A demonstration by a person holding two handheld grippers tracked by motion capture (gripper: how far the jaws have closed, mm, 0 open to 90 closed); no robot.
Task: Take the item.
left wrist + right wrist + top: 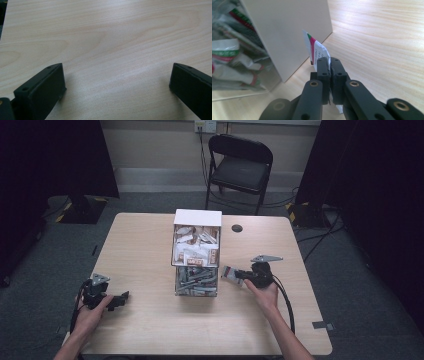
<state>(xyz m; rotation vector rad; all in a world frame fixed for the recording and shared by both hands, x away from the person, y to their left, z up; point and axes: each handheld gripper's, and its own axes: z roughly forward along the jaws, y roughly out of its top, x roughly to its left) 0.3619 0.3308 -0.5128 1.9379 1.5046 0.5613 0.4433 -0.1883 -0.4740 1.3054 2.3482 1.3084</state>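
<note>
A sachet [315, 51] clamped in the right gripper [329, 66] beside the sachet box [197, 251].

The white sachet with red and green print sits pinched between the right gripper's closed jaws, just to the right of the box and low over the worktop [150, 320], near the box's plain side wall. The box, stacked in two tiers and packed with more sachets, stands mid-worktop. Well to the box's left, the left gripper [117, 300] rests near the worktop's front edge, jaws spread wide with nothing between them. A folding chair [240, 167] stands beyond the box, past the worktop's far edge.
</note>
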